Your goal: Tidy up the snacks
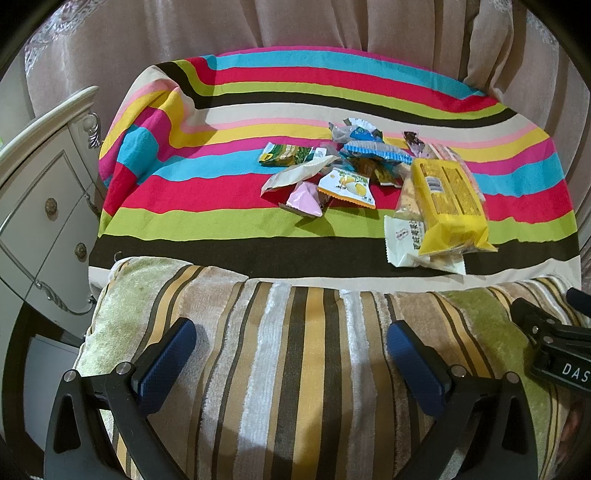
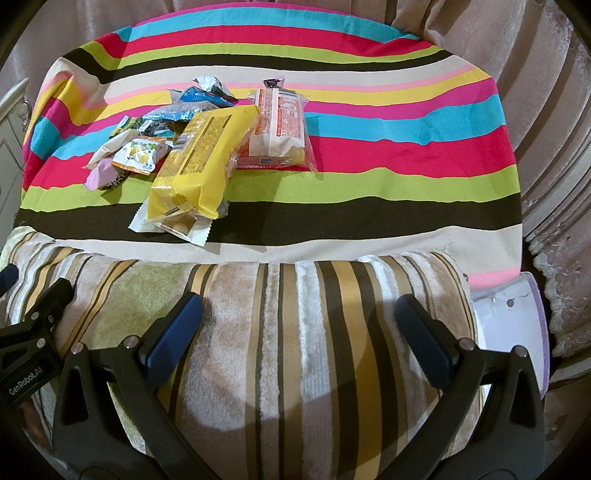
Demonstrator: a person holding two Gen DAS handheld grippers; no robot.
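- Both grippers are just hanging over the striped cushion (image 1: pixel 295 350) at the near edge, not touching any snack.
- Left gripper (image 1: pixel 291 354): jaws spread wide, nothing between them but cushion fabric.
- Right gripper (image 2: pixel 299 328): same deal, jaws wide apart and empty. Its black body pokes into the left view at the right edge.
- The snacks sit in a messy heap on the rainbow-striped cloth (image 1: pixel 229 225), past the cushion, roughly mid-cloth and closer to its right edge in the left view.
- Biggest thing is a yellow pack (image 2: pixel 199 158), lying on top of a white-wrapped pack (image 2: pixel 173 230) that sticks out toward the near edge of the cloth.
- Just to its right in the right view is a clear bag with orange print (image 2: pixel 279 125).
- On the far left of the heap: a small pink packet (image 1: pixel 306 201), a lemon-print sachet (image 1: pixel 347 184), a green packet (image 1: pixel 286 155), plus a tangle of blue and silver wrappers (image 1: pixel 369 147) behind.
- White cabinet (image 1: pixel 44 206) stands off the cloth's left edge; curtains (image 1: pixel 258 26) behind.
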